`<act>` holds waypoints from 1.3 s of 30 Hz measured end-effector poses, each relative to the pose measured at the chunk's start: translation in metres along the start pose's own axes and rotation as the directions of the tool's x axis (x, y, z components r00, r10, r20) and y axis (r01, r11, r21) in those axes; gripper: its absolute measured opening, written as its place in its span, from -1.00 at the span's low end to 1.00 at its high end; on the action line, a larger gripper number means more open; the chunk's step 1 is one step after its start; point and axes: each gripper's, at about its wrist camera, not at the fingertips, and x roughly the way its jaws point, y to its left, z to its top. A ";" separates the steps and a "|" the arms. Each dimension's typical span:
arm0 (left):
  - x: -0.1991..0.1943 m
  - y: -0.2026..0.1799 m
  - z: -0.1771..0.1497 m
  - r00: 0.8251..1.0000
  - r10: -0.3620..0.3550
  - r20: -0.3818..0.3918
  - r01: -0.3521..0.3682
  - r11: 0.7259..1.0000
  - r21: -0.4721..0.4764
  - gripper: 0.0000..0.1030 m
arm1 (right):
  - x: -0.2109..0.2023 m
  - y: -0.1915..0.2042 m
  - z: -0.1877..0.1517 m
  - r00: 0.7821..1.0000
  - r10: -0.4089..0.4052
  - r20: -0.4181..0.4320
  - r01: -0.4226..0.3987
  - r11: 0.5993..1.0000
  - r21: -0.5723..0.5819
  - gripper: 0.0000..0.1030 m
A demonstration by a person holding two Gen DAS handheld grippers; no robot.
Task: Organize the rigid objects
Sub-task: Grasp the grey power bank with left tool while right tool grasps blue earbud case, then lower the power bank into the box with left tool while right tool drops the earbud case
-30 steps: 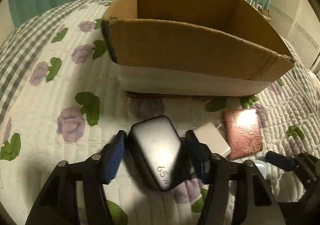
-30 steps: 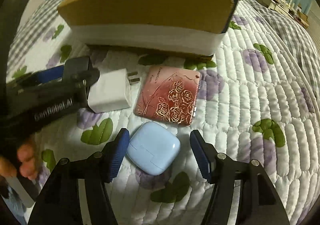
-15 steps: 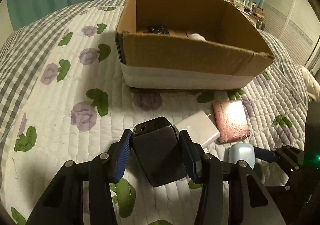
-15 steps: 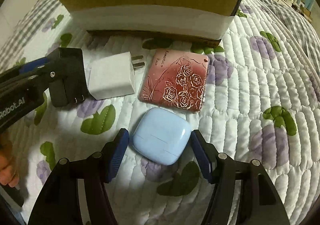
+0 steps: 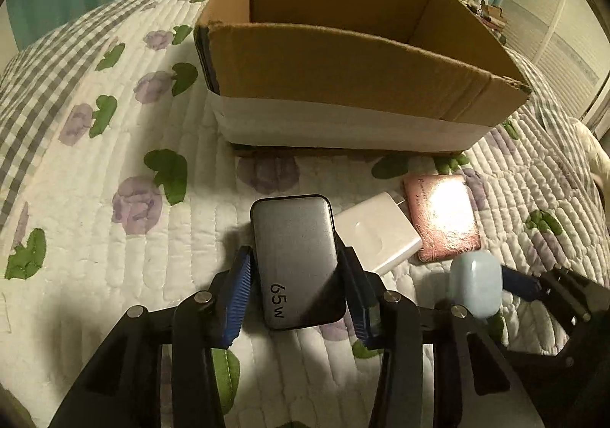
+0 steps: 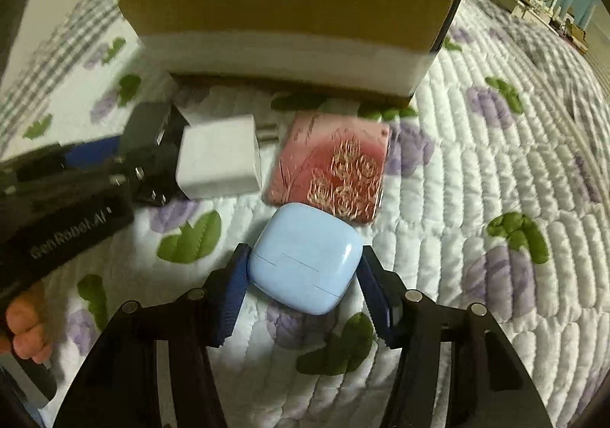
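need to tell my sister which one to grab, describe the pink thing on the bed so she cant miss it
Find the open cardboard box on the flowered quilt; just in front of its near wall lies the flat square pink case. A white charger lies on one side of it, a pale blue earbud case nearer. Only it has gold roses on top.

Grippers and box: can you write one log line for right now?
left gripper: shut on 65W charger | right gripper: shut on blue case | box: ahead

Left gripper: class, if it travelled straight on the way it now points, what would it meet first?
The left gripper, shut on the 65W charger, points at the cardboard box. Its near wall would probably come first, past bare quilt; depth is unclear.
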 end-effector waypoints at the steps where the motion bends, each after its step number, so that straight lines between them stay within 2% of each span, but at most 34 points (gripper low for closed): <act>1: -0.004 -0.001 0.000 1.000 -0.002 0.005 0.002 1.000 -0.001 -0.12 | -0.004 -0.001 0.001 1.000 0.005 0.011 -0.005 1.000 0.001 0.08; 5: -0.023 0.000 0.002 0.999 -0.004 0.041 0.004 1.000 -0.007 -0.15 | -0.021 -0.008 0.008 0.997 0.041 0.069 -0.041 0.999 0.009 0.08; 12: -0.073 -0.001 0.014 0.990 -0.021 0.137 0.021 1.000 -0.003 -0.15 | -0.077 0.002 0.031 0.985 0.035 0.172 -0.032 0.999 -0.020 0.08; 18: -0.125 -0.011 0.038 0.966 -0.036 0.256 0.027 0.999 0.037 -0.15 | -0.119 0.003 0.057 0.964 0.037 0.264 -0.028 0.999 -0.036 0.08; 24: -0.150 -0.020 0.075 0.943 -0.039 0.331 0.017 0.997 0.071 -0.15 | -0.154 -0.007 0.088 0.937 0.038 0.347 -0.028 0.999 -0.032 0.08; 32: -0.122 -0.025 0.125 0.937 -0.025 0.348 -0.001 0.997 0.074 -0.15 | -0.162 -0.022 0.134 0.918 0.028 0.396 -0.009 0.999 -0.049 0.08; 39: -0.048 -0.021 0.164 0.960 -0.003 0.278 -0.017 0.997 0.070 -0.15 | -0.126 -0.036 0.168 0.928 0.024 0.372 -0.003 0.998 -0.056 0.08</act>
